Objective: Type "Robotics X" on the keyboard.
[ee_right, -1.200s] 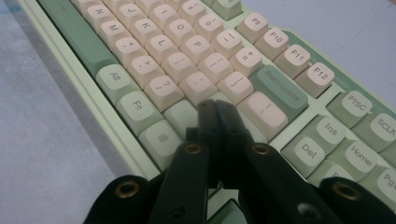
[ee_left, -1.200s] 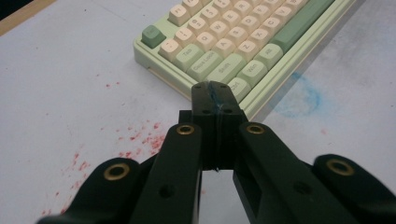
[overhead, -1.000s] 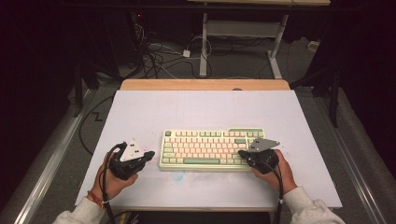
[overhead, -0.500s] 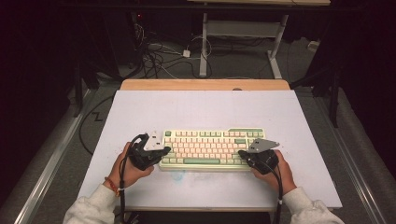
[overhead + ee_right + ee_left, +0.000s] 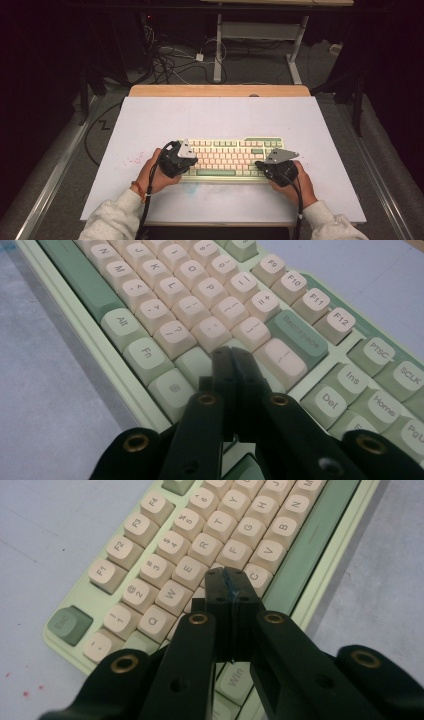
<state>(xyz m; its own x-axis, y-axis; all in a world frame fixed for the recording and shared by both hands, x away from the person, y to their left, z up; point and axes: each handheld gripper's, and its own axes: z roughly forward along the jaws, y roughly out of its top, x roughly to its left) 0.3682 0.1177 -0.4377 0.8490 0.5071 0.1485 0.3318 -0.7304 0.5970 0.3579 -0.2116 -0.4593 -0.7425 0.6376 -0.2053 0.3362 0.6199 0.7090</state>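
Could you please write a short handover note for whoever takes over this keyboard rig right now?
Left gripper: jaws shut, nothing between them, tips over the letter keys near the keyboard's left end.
Right gripper: jaws shut, nothing held, tips over the keys near Backspace at the right end.
Keyboard: cream and green, lying flat on the white mat, near the person's edge of it.
Done: both grippers are placed over the keys.
Left: probably pressing keys with the closed tips. I cannot tell whether any key is pressed yet.
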